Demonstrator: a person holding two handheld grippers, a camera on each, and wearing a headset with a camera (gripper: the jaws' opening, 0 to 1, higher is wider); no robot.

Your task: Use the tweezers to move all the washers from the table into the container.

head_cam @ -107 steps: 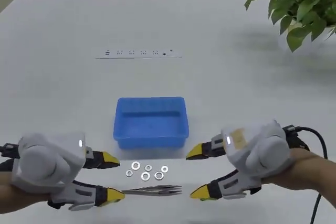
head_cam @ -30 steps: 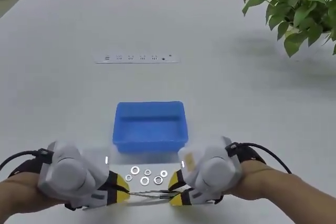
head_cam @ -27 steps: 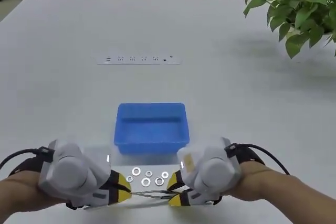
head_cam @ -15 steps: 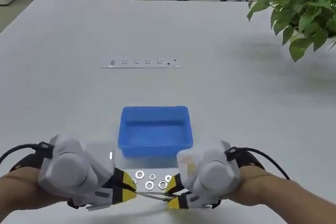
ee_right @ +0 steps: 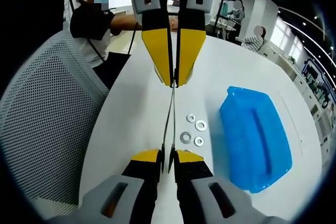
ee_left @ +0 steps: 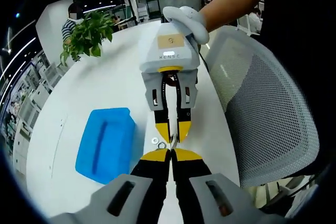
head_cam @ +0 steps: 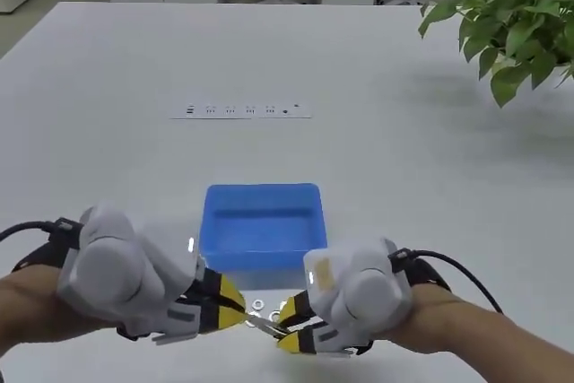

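Thin metal tweezers (head_cam: 265, 324) (ee_right: 170, 114) are held between the two grippers, low over the white table's near edge. My left gripper (head_cam: 235, 307) (ee_left: 170, 154) is shut on one end. My right gripper (head_cam: 285, 327) (ee_right: 167, 156) is shut on the other end. The two grippers face each other, tips almost touching. Several small steel washers (head_cam: 258, 304) (ee_right: 193, 129) (ee_left: 156, 141) lie on the table right beside the tweezers. Just beyond them stands the blue plastic container (head_cam: 263, 221) (ee_left: 105, 142) (ee_right: 257, 137); I see nothing inside it.
A flat white power strip (head_cam: 240, 110) lies farther back on the table. A green plant (head_cam: 511, 15) stands at the back right. A grey mesh chair (ee_left: 262, 119) (ee_right: 47, 103) is behind the near edge. People sit in the background.
Both grippers went from open beside the tweezers to shut on their ends. Since one second ago they have moved closer together and the tweezers now tilt up off the table.
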